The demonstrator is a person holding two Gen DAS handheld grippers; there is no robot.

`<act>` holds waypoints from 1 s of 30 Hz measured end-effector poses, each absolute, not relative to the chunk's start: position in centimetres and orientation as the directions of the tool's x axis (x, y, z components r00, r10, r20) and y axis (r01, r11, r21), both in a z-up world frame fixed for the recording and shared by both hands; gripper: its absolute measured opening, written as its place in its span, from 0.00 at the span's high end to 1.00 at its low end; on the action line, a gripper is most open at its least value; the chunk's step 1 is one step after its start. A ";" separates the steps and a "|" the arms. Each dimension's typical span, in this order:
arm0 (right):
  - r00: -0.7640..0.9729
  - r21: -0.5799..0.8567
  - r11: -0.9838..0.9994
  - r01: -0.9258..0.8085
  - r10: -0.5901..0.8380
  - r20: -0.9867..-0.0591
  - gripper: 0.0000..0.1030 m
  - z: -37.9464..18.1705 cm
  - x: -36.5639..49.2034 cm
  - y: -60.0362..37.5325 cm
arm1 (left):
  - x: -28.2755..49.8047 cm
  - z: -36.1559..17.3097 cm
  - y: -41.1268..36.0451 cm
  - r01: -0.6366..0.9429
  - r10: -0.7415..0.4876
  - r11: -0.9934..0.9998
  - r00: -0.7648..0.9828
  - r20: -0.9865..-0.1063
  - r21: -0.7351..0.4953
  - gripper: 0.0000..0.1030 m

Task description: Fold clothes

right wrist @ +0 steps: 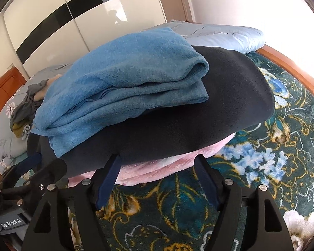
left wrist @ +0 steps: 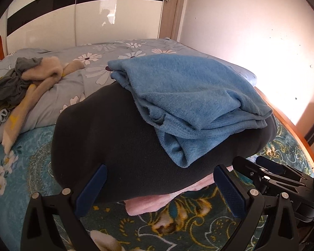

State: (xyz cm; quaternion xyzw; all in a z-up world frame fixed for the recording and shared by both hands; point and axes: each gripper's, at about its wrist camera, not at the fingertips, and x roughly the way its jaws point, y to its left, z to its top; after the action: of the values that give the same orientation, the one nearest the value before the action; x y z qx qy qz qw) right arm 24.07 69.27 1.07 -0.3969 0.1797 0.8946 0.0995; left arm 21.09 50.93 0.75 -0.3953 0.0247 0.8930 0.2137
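Stack of three folded garments on the bed, resting on a dark teal floral bedspread [right wrist: 261, 146]. Bottom layer: pink fleece [right wrist: 157, 167], its edge showing under the front of the pile. Middle layer: black fleece garment [left wrist: 115, 136], the broadest of the three. Top: blue fleece garment [left wrist: 188, 96], folded, lying toward the far side of the black one, with one corner drooping down the front.

Left tongs [left wrist: 159, 179]: apart, holding nothing. The near edge of the black garment sits just ahead of and between the two blue-padded fingers; the left pad [left wrist: 94, 186] appears to touch the black fabric, though contact cannot be confirmed. The right pad stands clear, beside the pink edge.

Right tongs [right wrist: 157, 173]: apart, holding nothing. The stack's front edge lies straight ahead; the pink layer reaches into the gap between the fingers, the black layer just above the tips. The left finger tip [right wrist: 113, 167] sits at the seam between black and pink.

The two tongs are side by side at the same front edge of the pile, left one nearer the stack's left end.

Further back on the bed: a grey daisy-print quilt [left wrist: 94, 62] with a loose heap of unfolded clothes [left wrist: 27, 79], grey and beige, well apart from the stack. Glossy black-and-white wardrobe [left wrist: 83, 16] behind.
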 end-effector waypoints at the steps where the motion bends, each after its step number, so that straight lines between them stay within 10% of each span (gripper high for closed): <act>1: -0.668 0.240 -0.916 -0.322 0.040 -0.743 0.19 1.1 24.0 69.3 | 21.0 0.7 51.0 -0.398 0.356 -0.910 -0.599 -0.717 -0.118 0.00; 30: -0.657 0.210 -0.919 -0.333 0.066 -0.751 0.04 0.8 21.8 71.1 | 19.6 -1.3 51.4 -0.329 0.280 -0.942 -0.645 -0.711 -0.072 0.00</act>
State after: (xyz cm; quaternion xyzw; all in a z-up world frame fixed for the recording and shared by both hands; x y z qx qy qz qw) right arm 21.83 71.05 0.76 -0.3989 0.1672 0.8947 0.1114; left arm 19.57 51.40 -1.29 -0.3866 0.0319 0.9063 0.1678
